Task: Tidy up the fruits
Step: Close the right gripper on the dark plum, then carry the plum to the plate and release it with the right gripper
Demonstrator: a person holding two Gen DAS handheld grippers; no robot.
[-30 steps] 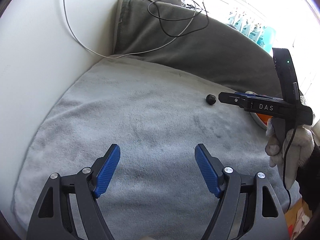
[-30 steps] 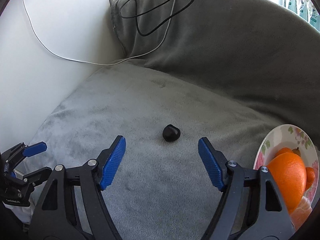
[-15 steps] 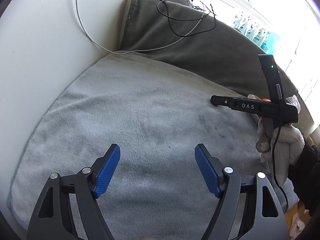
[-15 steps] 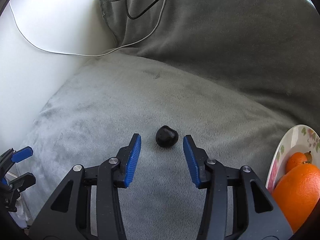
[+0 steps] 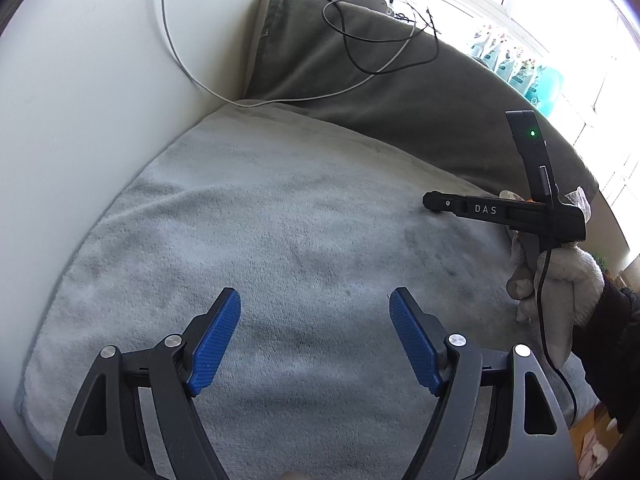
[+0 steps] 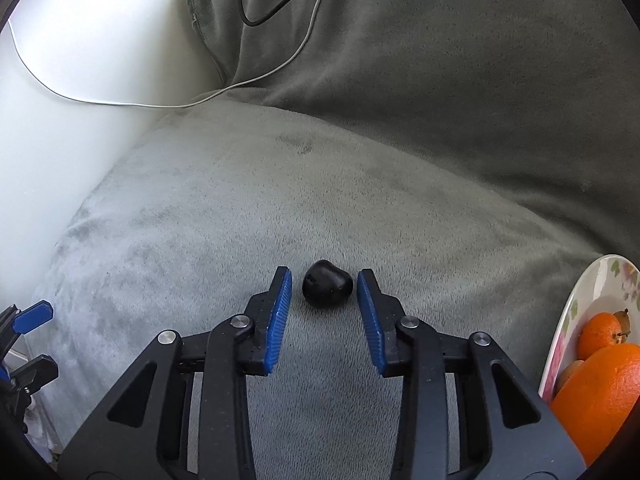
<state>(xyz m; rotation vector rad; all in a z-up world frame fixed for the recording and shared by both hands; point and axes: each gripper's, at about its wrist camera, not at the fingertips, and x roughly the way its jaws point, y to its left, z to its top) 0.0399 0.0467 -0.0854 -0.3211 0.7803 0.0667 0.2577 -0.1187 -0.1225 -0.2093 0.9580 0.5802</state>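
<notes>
right gripper point(image 6: 324, 300) straddling dark fruit point(image 6: 327, 283), untouched

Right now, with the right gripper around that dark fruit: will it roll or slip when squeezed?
The dark fruit looks rounded, so a nudge might roll it. The plush blanket probably damps that. Its glossy skin may slip; the right gripper has ribbed pads.

From my right gripper point(image 6: 324, 300), the dark fruit point(image 6: 327, 289) sits on the grey cushion point(image 6: 280, 208) between my pads, a sliver of gap on each side. Ahead of the fruit the cushion runs bare up to the sofa back point(image 6: 440, 80), which walls off that way. To its right the floral plate point(image 6: 580, 304), piled with oranges point(image 6: 604, 392), blocks the edge. To its left lies open cushion, where my left gripper point(image 5: 316, 332) hangs with its pads wide apart.
</notes>
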